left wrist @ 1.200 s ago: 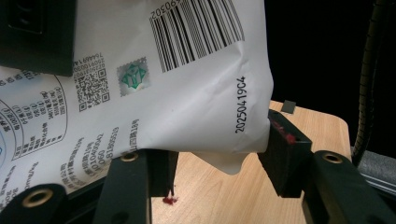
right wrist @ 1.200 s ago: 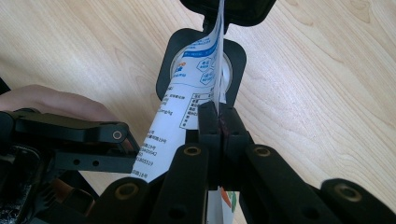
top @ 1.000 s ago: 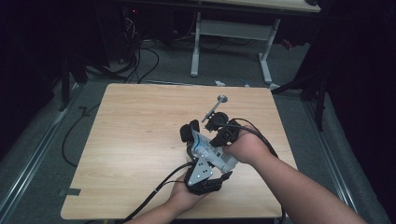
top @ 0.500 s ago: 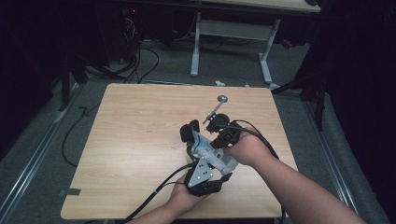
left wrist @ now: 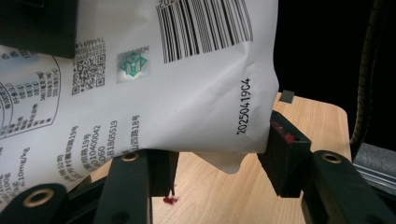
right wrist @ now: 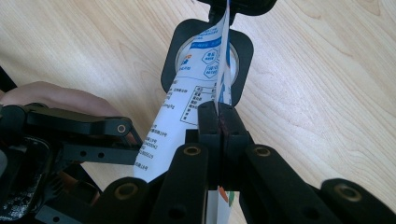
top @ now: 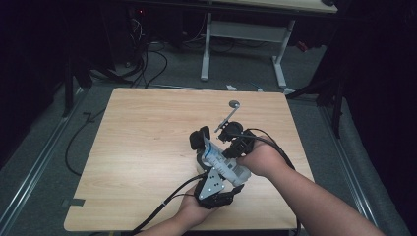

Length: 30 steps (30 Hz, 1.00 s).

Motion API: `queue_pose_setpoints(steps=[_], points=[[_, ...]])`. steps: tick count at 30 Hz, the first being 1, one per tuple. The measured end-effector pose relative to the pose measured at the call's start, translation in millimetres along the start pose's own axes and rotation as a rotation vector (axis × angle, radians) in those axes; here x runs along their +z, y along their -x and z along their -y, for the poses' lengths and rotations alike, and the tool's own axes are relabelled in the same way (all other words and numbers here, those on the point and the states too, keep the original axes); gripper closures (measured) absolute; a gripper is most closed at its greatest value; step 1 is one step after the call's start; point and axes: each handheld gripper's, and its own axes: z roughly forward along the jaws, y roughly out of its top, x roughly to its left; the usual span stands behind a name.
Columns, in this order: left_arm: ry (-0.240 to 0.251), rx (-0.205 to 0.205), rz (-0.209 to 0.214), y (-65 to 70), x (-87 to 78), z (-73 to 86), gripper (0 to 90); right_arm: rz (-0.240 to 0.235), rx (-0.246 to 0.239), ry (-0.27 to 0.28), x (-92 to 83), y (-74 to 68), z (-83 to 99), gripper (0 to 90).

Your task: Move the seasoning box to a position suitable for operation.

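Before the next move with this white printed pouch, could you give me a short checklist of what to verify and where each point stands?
1. Right gripper pinches the white pouch by its flat edge, jaws shut together on it: ok.
2. Left gripper has the pouch's body between its jaws: ok.
3. Left pads pressing firmly on the pouch: cannot tell.
4. Pouch lifted off the wooden table; in the left gripper view its lower corner hangs above the wood: ok.
5. Metal spoon-like tool lies on the table beyond the grippers, apart from the pouch: ok.
6. Pouch opened or still sealed: cannot tell.
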Motion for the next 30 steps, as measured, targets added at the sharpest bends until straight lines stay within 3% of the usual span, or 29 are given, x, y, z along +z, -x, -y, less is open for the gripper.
queue_pose_setpoints(steps=[30], points=[[-0.043,-0.002,0.006,1.9,1.4,12.5,52.3,-0.016,0.015,-0.016,3.8,-1.0,10.4,89.5]])
